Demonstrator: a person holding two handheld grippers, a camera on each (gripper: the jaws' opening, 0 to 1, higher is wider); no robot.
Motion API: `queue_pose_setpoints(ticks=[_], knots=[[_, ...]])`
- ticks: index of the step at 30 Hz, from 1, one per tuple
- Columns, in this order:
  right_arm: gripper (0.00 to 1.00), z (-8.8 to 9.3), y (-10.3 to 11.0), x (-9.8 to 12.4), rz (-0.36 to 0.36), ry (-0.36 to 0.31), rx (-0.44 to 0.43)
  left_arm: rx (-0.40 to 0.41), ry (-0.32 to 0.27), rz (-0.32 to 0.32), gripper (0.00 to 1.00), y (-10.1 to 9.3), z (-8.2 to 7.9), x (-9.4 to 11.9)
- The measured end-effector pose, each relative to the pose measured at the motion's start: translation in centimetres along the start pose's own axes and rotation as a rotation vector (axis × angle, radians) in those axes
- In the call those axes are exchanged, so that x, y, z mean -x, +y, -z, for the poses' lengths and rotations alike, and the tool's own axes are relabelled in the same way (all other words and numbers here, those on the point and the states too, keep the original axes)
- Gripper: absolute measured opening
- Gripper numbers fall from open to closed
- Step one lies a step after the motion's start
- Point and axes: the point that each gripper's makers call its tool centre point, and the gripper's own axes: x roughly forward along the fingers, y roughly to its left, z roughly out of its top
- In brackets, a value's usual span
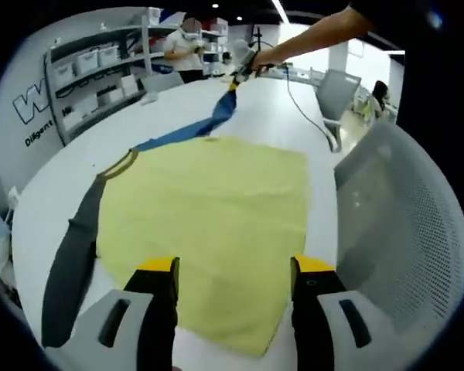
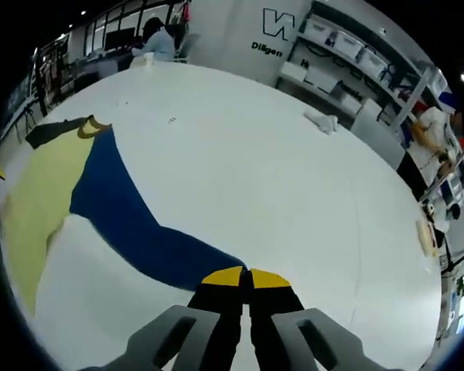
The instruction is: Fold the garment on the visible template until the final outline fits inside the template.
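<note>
On the white table, the garment lies spread flat: a pale yellow body, a dark grey sleeve at 8 o'clock, a blue sleeve drawn out toward 12 o'clock. Left gripper: jaws parted over the yellow hem, holding nothing; bare tabletop runs along the grey sleeve's side, and a mesh chair crowds the table edge at 3 o'clock. The right gripper appears at 12 o'clock, held by a person's arm. Right gripper view: right gripper, jaws closed on the blue sleeve's end; broad open tabletop extends from 12 to 3 o'clock toward shelving.
</note>
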Motion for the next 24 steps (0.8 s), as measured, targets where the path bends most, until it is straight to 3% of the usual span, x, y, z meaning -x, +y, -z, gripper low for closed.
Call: queue_pose_setpoints(ticks=[5,11,15,17,24], knots=[[0.01,0.5,-0.3,-0.7,0.002,-0.014,-0.024,0.011,0.003,-0.013,0.57,-0.1,0.2,0.2],[0.14,1.6,-0.9,-0.3,0.033,-0.047,-0.071,0.003,0.002,-0.004,0.58,-0.7,-0.3,-0.2],[0.11,4.0,-0.2,-0.4,-0.002,-0.024,-0.103,0.000,-0.012,-0.002,0.58,-0.8,-1.2,-0.5],[0.12,4.7,0.6,-0.7,-0.039,-0.029,-0.152,0.000,-0.021,-0.003,0.58,-0.8,-1.6,-0.6],[0.16,6.4,1.7,-2.1,-0.080,-0.017,-0.172,-0.008,-0.016,0.000,0.58,-0.9,-1.7,-0.5]])
